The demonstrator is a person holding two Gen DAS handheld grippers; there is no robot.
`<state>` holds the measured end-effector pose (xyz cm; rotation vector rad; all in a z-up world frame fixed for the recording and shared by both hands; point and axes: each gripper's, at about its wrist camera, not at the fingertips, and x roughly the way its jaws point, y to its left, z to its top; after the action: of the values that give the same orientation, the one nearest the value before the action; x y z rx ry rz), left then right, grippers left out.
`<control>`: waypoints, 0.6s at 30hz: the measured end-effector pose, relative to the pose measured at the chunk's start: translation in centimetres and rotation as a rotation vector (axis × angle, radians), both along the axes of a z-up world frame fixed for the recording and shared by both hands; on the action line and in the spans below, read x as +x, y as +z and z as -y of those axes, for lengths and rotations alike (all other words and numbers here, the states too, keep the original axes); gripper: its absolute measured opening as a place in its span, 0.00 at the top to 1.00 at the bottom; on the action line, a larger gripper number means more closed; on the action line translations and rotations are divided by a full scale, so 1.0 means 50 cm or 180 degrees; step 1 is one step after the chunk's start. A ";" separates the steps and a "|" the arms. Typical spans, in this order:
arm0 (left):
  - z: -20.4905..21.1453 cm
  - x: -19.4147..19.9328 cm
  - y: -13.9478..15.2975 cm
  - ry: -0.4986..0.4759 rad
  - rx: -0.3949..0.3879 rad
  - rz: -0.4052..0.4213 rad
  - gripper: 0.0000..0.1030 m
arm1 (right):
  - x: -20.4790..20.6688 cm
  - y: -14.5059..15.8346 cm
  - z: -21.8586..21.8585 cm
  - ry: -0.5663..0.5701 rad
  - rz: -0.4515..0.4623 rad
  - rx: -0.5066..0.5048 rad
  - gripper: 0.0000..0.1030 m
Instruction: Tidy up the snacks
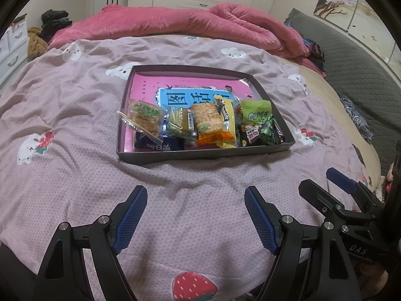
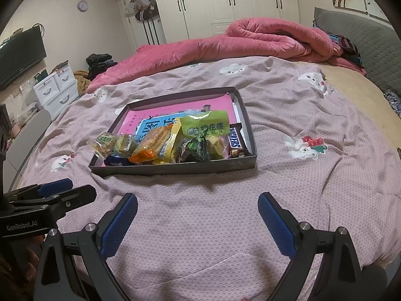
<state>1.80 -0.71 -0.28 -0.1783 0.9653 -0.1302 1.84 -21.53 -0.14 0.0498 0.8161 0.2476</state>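
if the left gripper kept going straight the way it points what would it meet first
Most likely the bedspread, bare between the open jaws of the left gripper. The tray lies further on, though depth is hard to judge.

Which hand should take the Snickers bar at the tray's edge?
Probably right. The Snickers bar lies along the tray's right-hand wall, nearer the right gripper, whose fingers are open and empty.

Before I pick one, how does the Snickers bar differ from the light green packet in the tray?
The Snickers bar is long, narrow and dark brown; the light green packet is wider, pillowy and pale green. The Snickers bar lies flat along the tray's right wall; the light green packet sits propped on top of other snacks. The Snickers bar is partly hidden beneath the light green packet, which is fully exposed. Both are sealed and inside the tray.
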 end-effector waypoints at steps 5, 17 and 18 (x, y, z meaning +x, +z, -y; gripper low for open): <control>0.000 0.000 -0.001 -0.0008 -0.0003 -0.0009 0.21 | 0.001 -0.002 0.000 0.0006 -0.0016 0.0000 0.06; 0.006 0.000 0.001 0.0000 0.0059 -0.0005 0.21 | 0.005 -0.005 0.000 0.0004 -0.0034 -0.0003 0.06; 0.006 0.000 0.001 0.0007 0.0067 -0.0008 0.21 | 0.005 -0.005 0.000 0.0004 -0.0032 -0.0003 0.06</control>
<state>1.82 -1.01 -0.23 -0.1603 0.9684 -0.1178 2.06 -21.54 -0.40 0.0496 0.8264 0.2481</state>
